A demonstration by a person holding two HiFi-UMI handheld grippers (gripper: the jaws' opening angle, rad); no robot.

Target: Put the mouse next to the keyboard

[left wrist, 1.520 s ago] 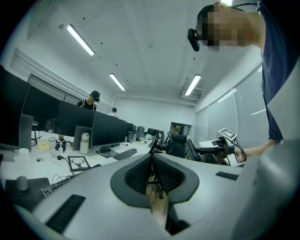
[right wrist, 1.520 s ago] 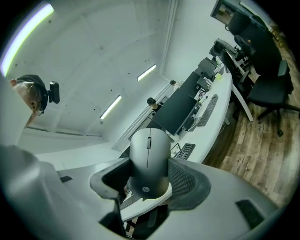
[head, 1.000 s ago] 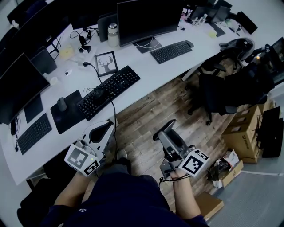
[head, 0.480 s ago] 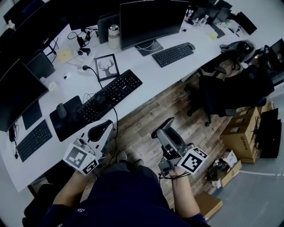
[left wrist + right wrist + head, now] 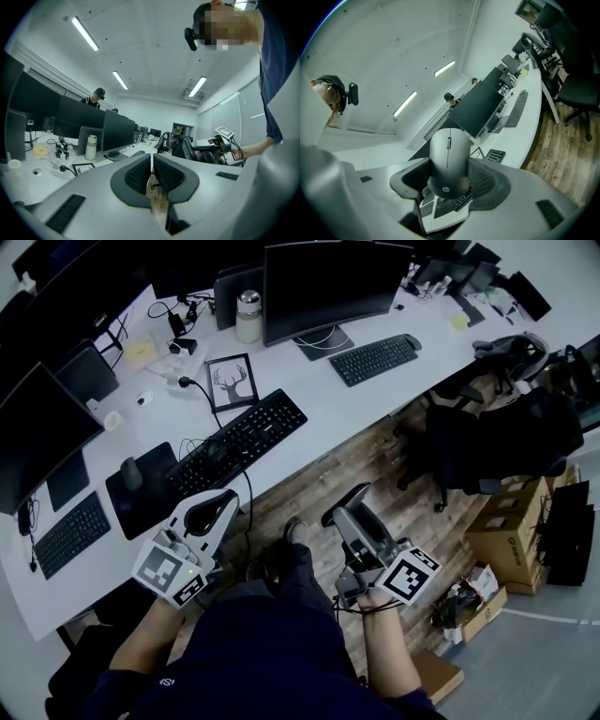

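Our right tool [image 5: 349,512] clamps the mouse [image 5: 449,152], left tool [image 5: 153,174] clenched empty; we should land it flat beside the keyboard [image 5: 239,440].

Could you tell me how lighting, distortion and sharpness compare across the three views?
Head view: dim and bluish, with black vignetted corners and a fisheye bow to the desk edge. Left gripper view: bright ceiling light strips, while the near pads look soft. Right gripper view: evenly lit, the mouse fairly sharp, the floor bent towards the rim.
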